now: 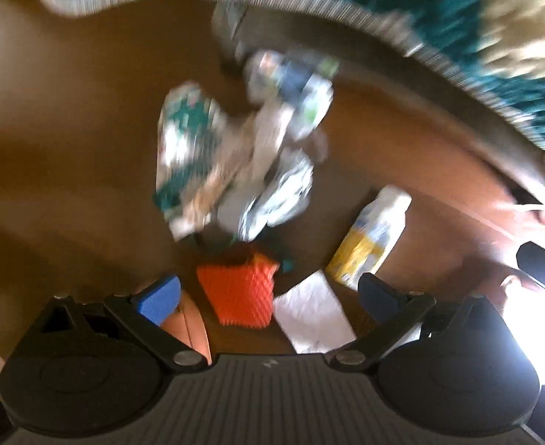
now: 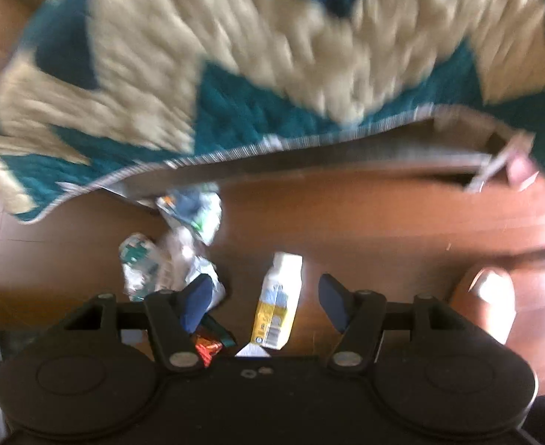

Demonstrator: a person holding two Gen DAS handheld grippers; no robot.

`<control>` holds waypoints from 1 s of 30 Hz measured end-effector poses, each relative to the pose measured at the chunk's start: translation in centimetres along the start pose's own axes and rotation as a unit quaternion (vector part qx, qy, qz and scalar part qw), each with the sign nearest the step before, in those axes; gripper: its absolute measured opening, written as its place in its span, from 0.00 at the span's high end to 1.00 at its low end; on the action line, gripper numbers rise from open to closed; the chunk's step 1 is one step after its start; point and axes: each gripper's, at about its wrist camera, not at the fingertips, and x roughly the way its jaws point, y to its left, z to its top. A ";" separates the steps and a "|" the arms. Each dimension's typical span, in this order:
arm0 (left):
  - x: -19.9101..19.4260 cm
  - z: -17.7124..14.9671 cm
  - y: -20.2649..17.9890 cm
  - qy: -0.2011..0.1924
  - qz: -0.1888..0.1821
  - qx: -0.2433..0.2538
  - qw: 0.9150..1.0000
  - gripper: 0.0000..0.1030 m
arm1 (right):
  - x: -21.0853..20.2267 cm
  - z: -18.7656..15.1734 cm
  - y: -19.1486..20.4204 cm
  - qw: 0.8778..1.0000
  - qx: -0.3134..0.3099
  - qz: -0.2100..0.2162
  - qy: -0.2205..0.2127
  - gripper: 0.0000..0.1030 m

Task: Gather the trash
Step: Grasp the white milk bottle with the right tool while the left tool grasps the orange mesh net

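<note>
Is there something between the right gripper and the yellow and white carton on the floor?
No, nothing visible. The carton lies alone on bare wooden floor, in line with the open right gripper. The crumpled wrappers lie off to the side.

A brown wooden floor [image 1: 61, 141] fills most of both views, smooth and glossy, with bright glare at the lower right of each picture. On it lies a rug [image 2: 235, 85] patterned in teal and cream zigzags, its pile thick and shaggy, edged with a narrow grey-and-white striped binding. One stretch of the rug's edge is lifted or folded, showing a dull grey-brown underside [image 2: 346, 155] and a dark gap beneath it. In the left wrist view the same rug [image 1: 458, 18] curves across the top and right. A small pale tag or label [image 2: 521, 170] sits at the rug's turned-up corner. Both pictures are blurred.
</note>
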 end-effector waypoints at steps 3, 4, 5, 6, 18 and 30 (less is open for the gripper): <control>4.0 0.4 0.5 0.039 0.018 -0.016 0.999 0.00 | 3.8 0.0 -0.4 0.999 0.013 -0.004 0.034 0.39; 5.1 0.5 0.7 0.053 0.023 -0.022 0.998 0.00 | 4.9 -0.1 -0.4 0.999 0.015 -0.003 0.046 0.39; 6.4 0.4 0.9 0.069 0.026 -0.030 0.997 0.00 | 6.0 -0.1 -0.4 0.998 0.016 -0.005 0.055 0.39; 7.7 0.4 1.2 0.085 0.027 -0.038 0.995 0.00 | 7.1 -0.3 -0.4 0.998 0.019 -0.005 0.065 0.39; 17.9 -0.4 2.9 0.179 0.057 -0.063 0.980 0.00 | 17.2 -0.3 -0.7 0.990 0.043 -0.027 0.134 0.39; 19.9 -0.7 3.1 0.193 0.022 -0.070 0.978 0.44 | 21.4 -0.8 -0.4 0.984 0.041 -0.044 0.167 0.38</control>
